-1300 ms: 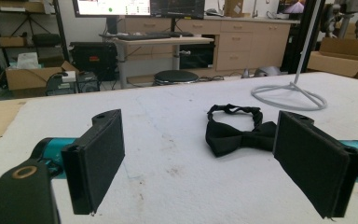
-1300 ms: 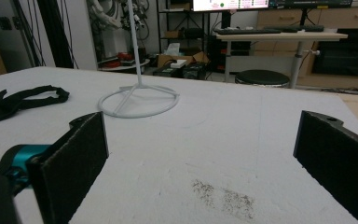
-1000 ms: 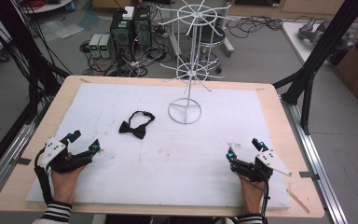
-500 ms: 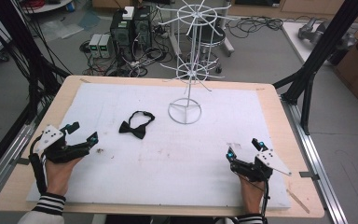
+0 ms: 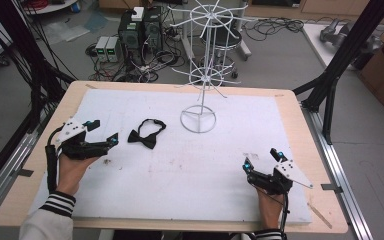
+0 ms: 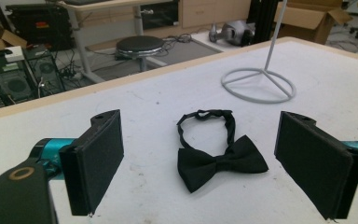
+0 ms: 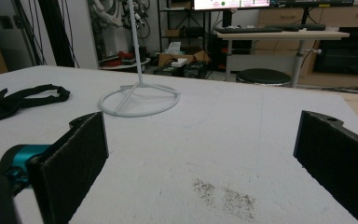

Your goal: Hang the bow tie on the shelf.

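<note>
A black bow tie (image 5: 146,134) with its neck band looped behind it lies flat on the white mat, left of the middle. My left gripper (image 5: 105,131) stands open just left of it, jaws pointed at it with nothing between them. In the left gripper view the bow tie (image 6: 219,156) lies a short way ahead, centred between the two black pads (image 6: 95,163). My right gripper (image 5: 262,159) rests open near the front right of the mat, empty. From the right gripper view the bow tie (image 7: 21,100) shows far off at the left.
A white wire display stand (image 5: 198,119) with a ring base and spoked tiers rises at the back middle of the mat (image 5: 190,170); its base (image 6: 258,84) is beyond the bow tie. A dark smudge (image 7: 223,193) marks the mat. Computers, cables and a stool sit beyond the table.
My left gripper has moved forward and to the right, from the front left of the mat to just beside the bow tie. The right gripper has stayed still.
</note>
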Demonstrator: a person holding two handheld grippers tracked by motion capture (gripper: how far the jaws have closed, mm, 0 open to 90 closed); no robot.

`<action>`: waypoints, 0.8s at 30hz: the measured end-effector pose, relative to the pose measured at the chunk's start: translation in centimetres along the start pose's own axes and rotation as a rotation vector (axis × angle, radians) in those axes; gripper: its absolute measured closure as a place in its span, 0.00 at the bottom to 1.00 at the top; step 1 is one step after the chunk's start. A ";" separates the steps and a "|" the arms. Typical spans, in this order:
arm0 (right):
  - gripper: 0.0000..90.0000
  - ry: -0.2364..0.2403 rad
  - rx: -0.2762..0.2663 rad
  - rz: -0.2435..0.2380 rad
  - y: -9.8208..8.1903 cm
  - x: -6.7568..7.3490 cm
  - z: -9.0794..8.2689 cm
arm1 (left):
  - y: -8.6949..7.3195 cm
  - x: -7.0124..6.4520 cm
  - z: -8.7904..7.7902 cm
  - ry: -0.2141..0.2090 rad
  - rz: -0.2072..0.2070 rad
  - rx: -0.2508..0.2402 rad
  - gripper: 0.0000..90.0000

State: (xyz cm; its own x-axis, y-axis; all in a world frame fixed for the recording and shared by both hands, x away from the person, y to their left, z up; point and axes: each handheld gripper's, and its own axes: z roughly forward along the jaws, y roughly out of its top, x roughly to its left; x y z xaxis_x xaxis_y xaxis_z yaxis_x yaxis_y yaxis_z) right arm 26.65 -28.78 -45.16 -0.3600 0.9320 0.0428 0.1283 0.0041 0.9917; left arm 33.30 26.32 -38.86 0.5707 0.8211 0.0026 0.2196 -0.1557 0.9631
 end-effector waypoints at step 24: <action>0.02 0.000 -0.001 0.002 0.0 0.0 0.0 | 2.6 0.3 6.2 -0.004 0.027 0.271 0.20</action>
State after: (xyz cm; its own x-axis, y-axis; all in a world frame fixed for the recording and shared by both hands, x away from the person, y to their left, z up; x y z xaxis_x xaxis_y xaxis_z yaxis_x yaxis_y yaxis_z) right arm 26.66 -28.79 -45.17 -0.3593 0.9321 0.0451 0.1286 0.0016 0.9917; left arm 38.94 22.78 -38.01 0.5818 0.8129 0.0256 0.4083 -0.3191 0.8553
